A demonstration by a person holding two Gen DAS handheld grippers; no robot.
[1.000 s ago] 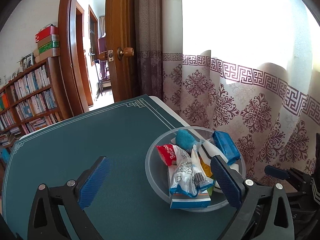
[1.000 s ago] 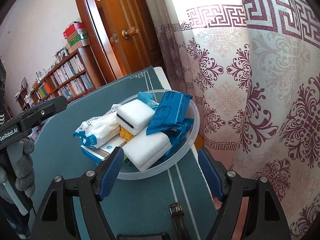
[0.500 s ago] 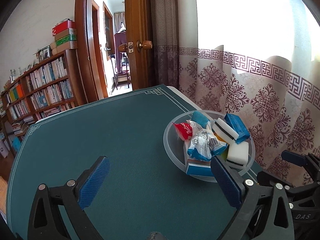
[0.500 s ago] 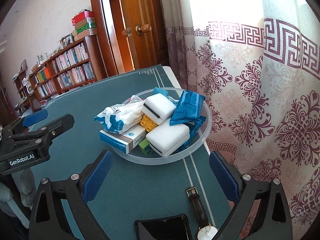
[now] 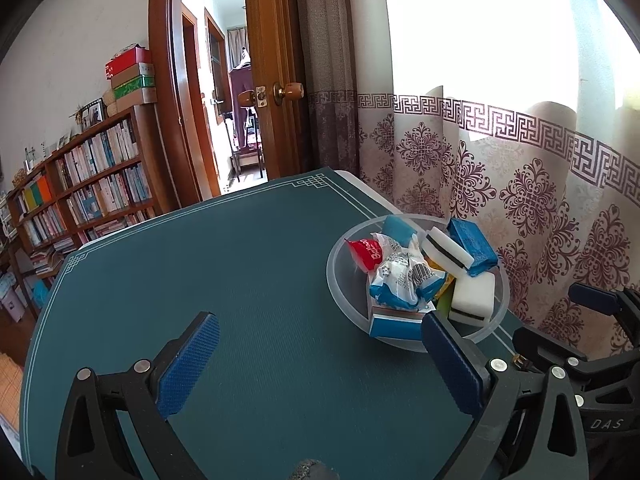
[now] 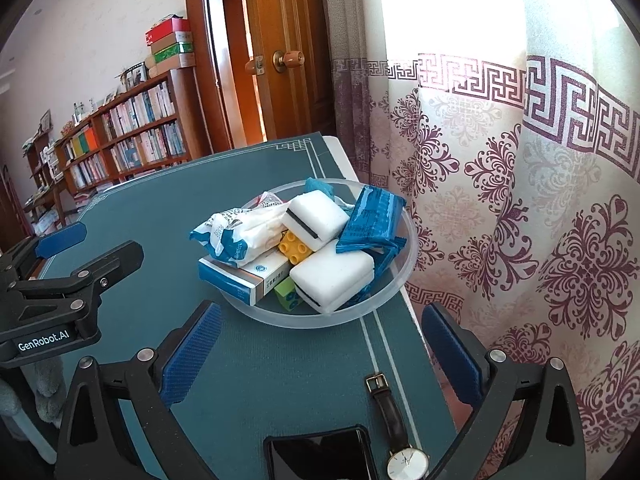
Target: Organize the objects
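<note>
Bowl (image 6: 400, 276) holds 2 sponges (image 6: 332, 276); both tools (image 5: 320, 364) (image 6: 320, 348) gape wide, empty.

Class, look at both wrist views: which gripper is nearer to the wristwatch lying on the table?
Right. The wristwatch lies between the right gripper's open fingers, near its right one. The left gripper hovers over bare mat further left, beyond the right gripper.

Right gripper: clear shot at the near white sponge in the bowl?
Probably yes. The right gripper is open and empty, and the sponge lies on top at the bowl's near side, uncovered; only the low rim lies between.
</note>
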